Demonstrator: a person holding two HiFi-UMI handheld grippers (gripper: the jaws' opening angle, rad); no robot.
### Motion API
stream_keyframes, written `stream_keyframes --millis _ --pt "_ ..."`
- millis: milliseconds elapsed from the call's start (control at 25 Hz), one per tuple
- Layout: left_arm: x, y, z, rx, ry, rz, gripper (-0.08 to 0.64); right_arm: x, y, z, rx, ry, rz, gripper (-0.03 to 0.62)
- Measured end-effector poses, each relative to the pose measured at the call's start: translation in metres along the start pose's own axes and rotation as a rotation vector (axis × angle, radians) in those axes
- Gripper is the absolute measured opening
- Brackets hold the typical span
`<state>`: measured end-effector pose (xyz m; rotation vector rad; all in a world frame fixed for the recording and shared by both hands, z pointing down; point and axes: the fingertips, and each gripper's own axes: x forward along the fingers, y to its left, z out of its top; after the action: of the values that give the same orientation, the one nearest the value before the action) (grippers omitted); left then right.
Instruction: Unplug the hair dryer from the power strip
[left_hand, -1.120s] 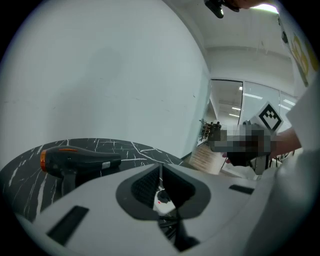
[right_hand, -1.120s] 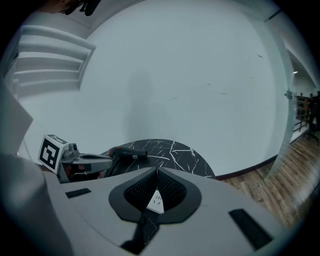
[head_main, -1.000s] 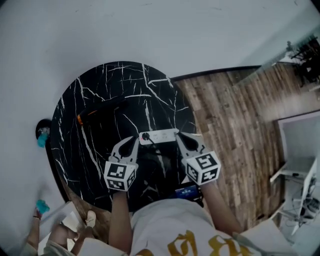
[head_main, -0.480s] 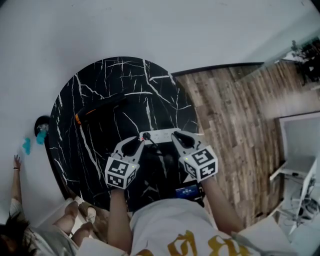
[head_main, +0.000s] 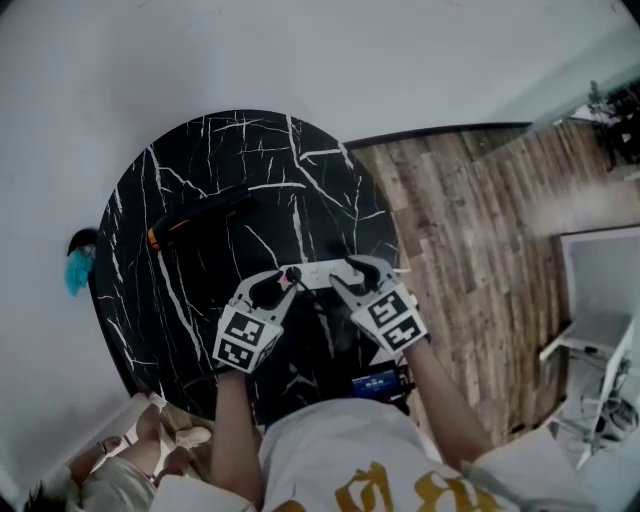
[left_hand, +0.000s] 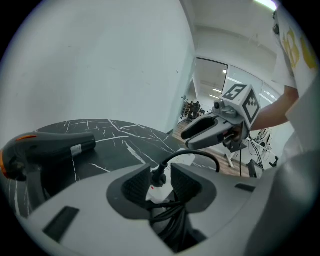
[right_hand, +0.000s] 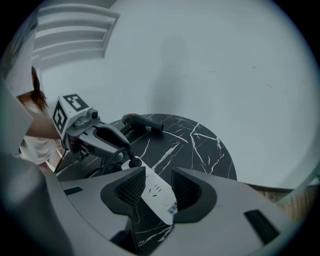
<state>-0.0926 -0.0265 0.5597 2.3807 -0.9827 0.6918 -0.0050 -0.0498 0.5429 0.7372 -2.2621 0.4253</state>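
At the head view's centre, the reach is ending. The left tongs (head_main: 278, 287), just opened and gripping nothing, straddle the plug (left_hand: 159, 175) – the right tongs (head_main: 350, 275) likewise straddle the power strip (right_hand: 156, 192) on the desk (head_main: 190, 300). Next, probably: clench both and pull apart.

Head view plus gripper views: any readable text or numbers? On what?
None reads clearly.
Hair dryer label: too small.
Power strip code patch: blurred.
Shirt gold lettering: cut off.
Left gripper and right gripper cubes: marker patterns, no words (jaws have just been opening, plug between the left's, power strip between the right's).
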Motion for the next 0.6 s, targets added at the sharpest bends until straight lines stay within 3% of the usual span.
stream_keyframes --millis 200,440,600 --pt "0.007 0.001 -0.003 0.096 0.069 -0.034 0.107 0.011 0.003 -0.009 -0.117 0.073 0.038 0.181" --pt "0.014 0.005 -0.006 0.154 0.129 -0.060 0.107 0.024 0.010 -0.030 -0.234 0.170 0.117 0.220" --pt "0.019 0.004 -0.011 0.219 0.164 -0.071 0.107 0.030 0.013 -0.042 -0.360 0.246 0.147 0.232"
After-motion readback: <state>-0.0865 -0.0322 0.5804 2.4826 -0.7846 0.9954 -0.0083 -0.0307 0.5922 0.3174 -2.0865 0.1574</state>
